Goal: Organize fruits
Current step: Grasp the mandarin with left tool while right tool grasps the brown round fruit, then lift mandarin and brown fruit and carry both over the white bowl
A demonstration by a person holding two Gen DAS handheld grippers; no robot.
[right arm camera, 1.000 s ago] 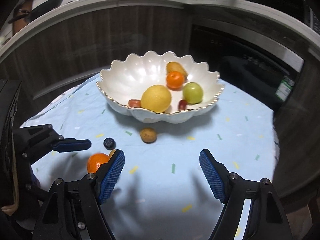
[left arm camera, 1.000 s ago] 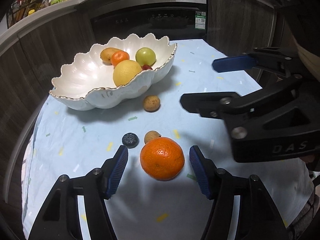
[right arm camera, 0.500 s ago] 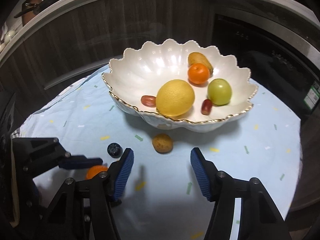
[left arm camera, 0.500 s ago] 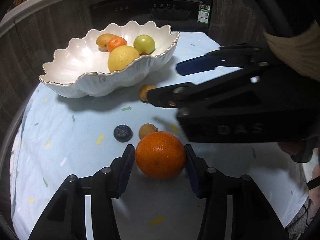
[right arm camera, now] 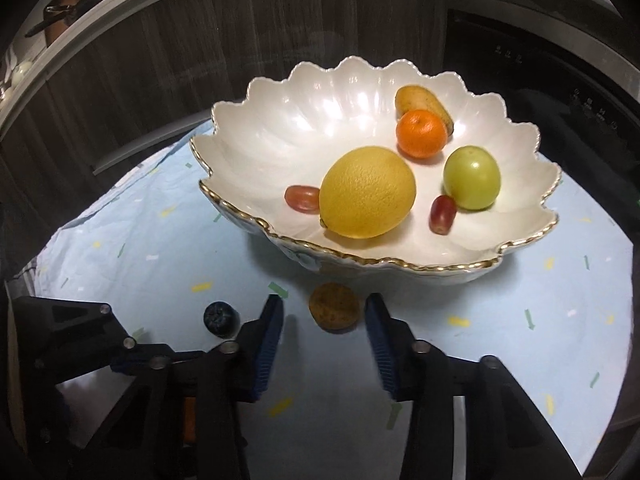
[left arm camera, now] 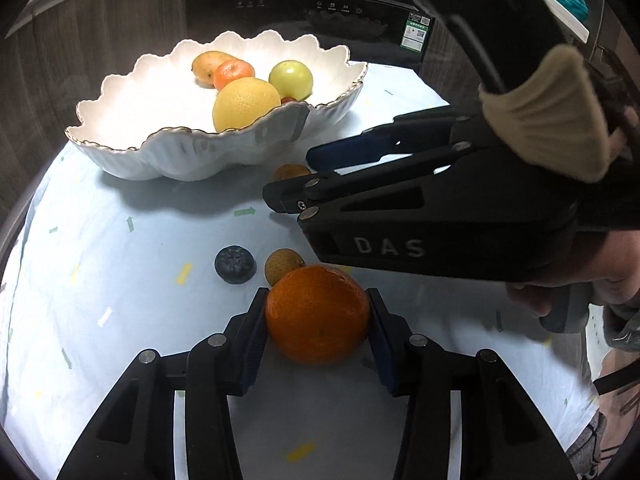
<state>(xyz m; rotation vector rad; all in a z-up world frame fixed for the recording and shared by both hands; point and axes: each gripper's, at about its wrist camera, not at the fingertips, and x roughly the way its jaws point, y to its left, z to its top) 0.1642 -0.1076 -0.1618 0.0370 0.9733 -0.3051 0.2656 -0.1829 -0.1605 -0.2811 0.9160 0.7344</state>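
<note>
Both grippers are closing on fruit lying on the blue cloth.

The orange [left arm camera: 317,314] is pinched between the blue pads of the left gripper [left arm camera: 318,320], jaws narrowing, both pads touching its sides. A small brown fruit [right arm camera: 334,306] is framed just ahead of the right gripper [right arm camera: 324,312], jaws closing, pads not yet touching it. A blueberry [left arm camera: 235,264] and a second brown fruit [left arm camera: 285,266] are seen just beyond the left fingertips. The scalloped white bowl [right arm camera: 400,264] of fruit is placed further ahead.
</note>
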